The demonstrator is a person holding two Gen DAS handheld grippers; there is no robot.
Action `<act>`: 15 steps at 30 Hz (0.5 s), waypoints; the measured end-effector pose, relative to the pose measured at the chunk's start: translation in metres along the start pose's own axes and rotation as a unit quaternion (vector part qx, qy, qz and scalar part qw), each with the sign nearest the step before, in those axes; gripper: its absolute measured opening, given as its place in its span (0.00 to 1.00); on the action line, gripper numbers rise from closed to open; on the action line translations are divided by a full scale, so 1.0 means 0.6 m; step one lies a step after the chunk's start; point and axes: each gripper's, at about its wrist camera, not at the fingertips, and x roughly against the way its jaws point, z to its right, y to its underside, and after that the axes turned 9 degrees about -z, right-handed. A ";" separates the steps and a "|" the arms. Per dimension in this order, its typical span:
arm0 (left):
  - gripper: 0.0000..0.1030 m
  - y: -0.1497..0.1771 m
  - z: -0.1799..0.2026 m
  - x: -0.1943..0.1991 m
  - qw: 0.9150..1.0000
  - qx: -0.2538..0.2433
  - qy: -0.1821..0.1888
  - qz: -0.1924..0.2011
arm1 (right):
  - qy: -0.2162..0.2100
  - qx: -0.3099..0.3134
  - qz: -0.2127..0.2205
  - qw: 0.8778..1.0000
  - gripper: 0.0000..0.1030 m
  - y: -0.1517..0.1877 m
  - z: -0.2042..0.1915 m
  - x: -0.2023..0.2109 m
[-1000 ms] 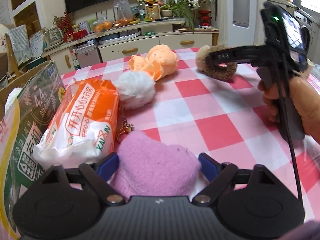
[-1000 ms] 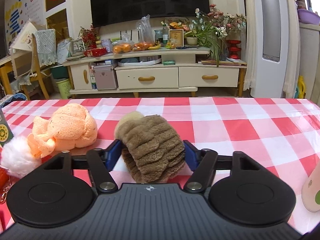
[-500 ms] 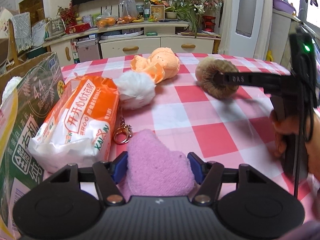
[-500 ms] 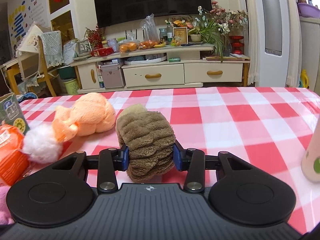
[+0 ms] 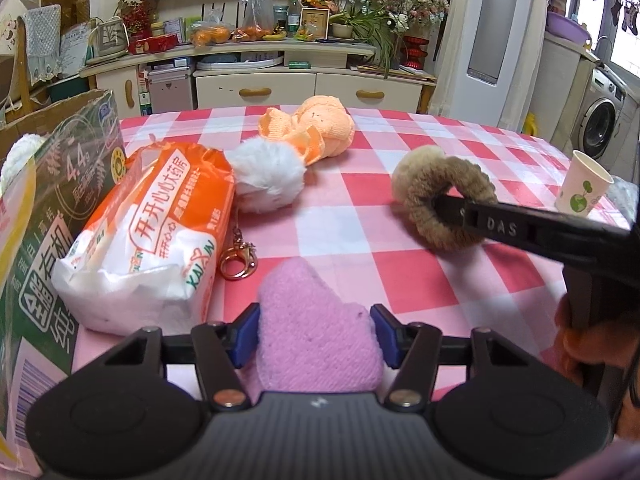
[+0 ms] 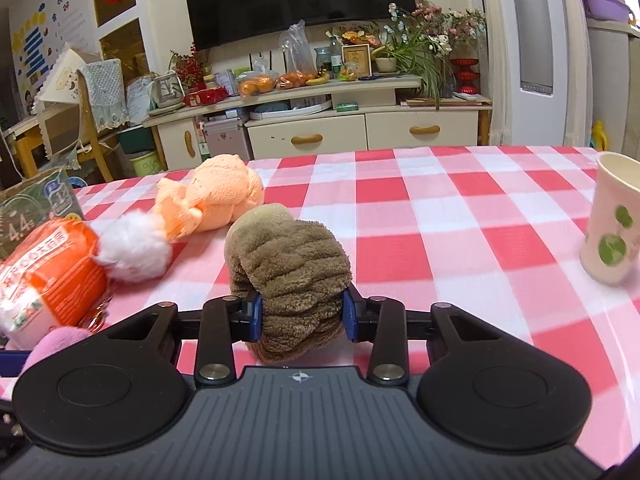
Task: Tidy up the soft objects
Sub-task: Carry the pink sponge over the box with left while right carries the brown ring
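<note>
1. two grippers work over the red-and-white checked tablecloth (image 5: 404, 280): the left gripper (image 5: 316, 334) is clenched on a pink sponge (image 5: 316, 344) at the near edge, and the right gripper (image 6: 302, 316) squeezes a brown scrunchie (image 6: 292, 276), which looks raised off the cloth.
2. open cloth lies to the right and behind the scrunchie; one paper cup (image 6: 612, 220) stands near the right edge.
3. the left side is crowded (things nearly touching): one orange tissue pack (image 5: 148, 232), one cardboard box (image 5: 52, 200), one white pompom (image 5: 266, 174) with a key clip (image 5: 239, 260), and one orange knitted toy (image 5: 316, 130).
4. the pack reads "kaixin"; the box shows "4.4"; the right gripper's finger (image 5: 516, 228) reads "das".
</note>
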 end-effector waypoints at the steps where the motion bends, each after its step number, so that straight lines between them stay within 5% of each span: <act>1: 0.56 0.001 0.000 0.001 1.000 0.000 0.003 -0.001 | 0.000 -0.003 0.000 1.000 0.43 0.004 0.000 0.005; 15: 0.55 0.008 -0.007 0.043 0.999 0.001 0.049 0.016 | 0.002 -0.016 -0.001 1.000 0.40 0.051 -0.024 0.067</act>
